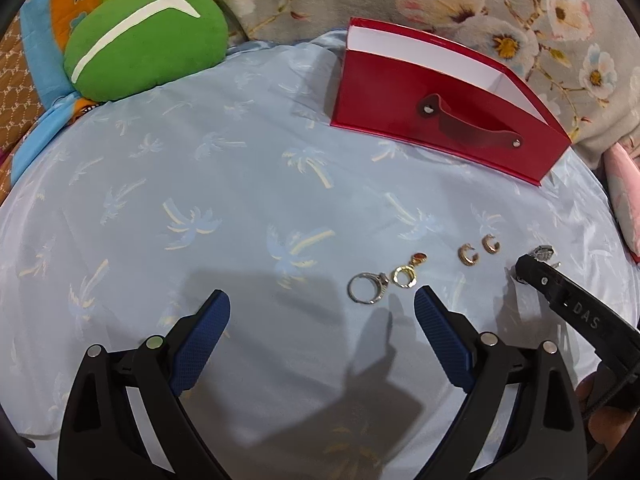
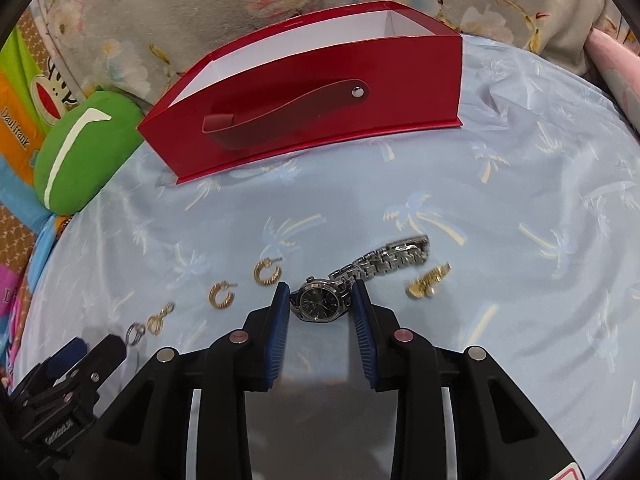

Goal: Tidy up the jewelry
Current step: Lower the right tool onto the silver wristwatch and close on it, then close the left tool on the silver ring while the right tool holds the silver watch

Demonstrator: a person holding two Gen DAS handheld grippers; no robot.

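Observation:
An open red box (image 2: pixel 312 96) with a strap handle stands at the back of the pale blue palm-print cloth (image 2: pixel 500 200). In front of it lies a row of jewelry: a silver ring (image 1: pixel 366 288), a gold pendant (image 1: pixel 406 274), two gold hoop earrings (image 2: pixel 219 295) (image 2: pixel 267 271), a silver watch (image 2: pixel 320 304) and a small gold piece (image 2: pixel 426 282). My right gripper (image 2: pixel 320 296) is down on the cloth, its blue pads against both sides of the watch case. My left gripper (image 1: pixel 322 308) hovers open just short of the ring, holding nothing.
A green plush cushion (image 1: pixel 144 40) lies at the back left beside colourful printed fabric (image 1: pixel 52 8). A floral blanket (image 1: pixel 480 8) rises behind the box. Something pink (image 1: pixel 624 184) sits at the right edge.

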